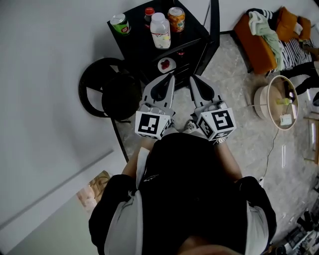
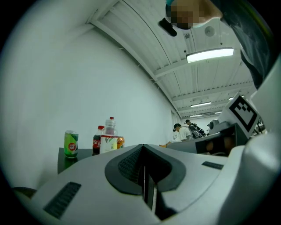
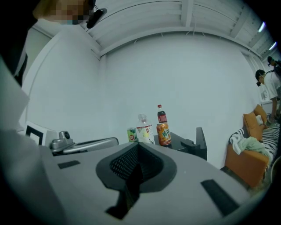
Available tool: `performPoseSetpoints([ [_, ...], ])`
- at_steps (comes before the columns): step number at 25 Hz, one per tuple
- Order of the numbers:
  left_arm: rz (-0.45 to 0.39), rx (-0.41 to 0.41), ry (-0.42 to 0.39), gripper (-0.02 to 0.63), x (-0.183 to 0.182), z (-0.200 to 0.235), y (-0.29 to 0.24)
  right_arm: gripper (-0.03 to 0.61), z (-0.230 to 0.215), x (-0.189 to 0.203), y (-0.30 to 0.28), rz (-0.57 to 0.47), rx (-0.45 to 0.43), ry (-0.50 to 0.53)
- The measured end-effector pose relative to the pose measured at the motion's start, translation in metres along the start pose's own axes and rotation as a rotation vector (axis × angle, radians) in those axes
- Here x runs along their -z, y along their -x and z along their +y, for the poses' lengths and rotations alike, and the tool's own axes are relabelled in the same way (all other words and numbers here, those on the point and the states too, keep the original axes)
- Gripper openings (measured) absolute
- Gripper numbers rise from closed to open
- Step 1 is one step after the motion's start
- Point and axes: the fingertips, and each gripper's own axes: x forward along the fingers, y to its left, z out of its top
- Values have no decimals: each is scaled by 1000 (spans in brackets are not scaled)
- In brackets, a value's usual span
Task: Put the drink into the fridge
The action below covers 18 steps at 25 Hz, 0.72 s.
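I judge the step in hand to be the reach for a drink, since my left gripper (image 1: 172, 77) and right gripper (image 1: 191, 79) hang side by side, apart from all the drinks. To do it well I should pick one drink, spread one gripper's jaws wider than its body before arriving, come in level at mid-height, and keep clear of its close neighbours.

Both pairs of jaws are pressed together now, holding and touching nothing.

At 12 o'clock from the tips, on the black table top (image 1: 194, 31), stands the clear plastic bottle with a white cap (image 1: 160, 31). Just beyond it are the dark cola bottle with a red cap (image 1: 149, 14) at 11 and the orange can (image 1: 176, 19) at 12. The green can (image 1: 119, 23) stands apart at 10. I cannot make out a fridge.
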Motion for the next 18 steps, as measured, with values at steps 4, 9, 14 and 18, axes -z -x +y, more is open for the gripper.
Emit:
performPoseSetpoints([
  [4, 8, -22, -3, 9, 3, 8, -3, 14, -3, 8, 1, 18, 12, -8],
  [9, -8, -45, -16, 10, -5, 22, -13, 14, -4, 14, 1, 30, 20, -10],
  [14, -31, -64, -43, 11, -20, 37, -27, 14, -8, 16, 0, 37, 36, -7],
  [18, -42, -65, -60, 17, -31, 48, -38, 14, -12, 15, -2, 36, 54, -6],
])
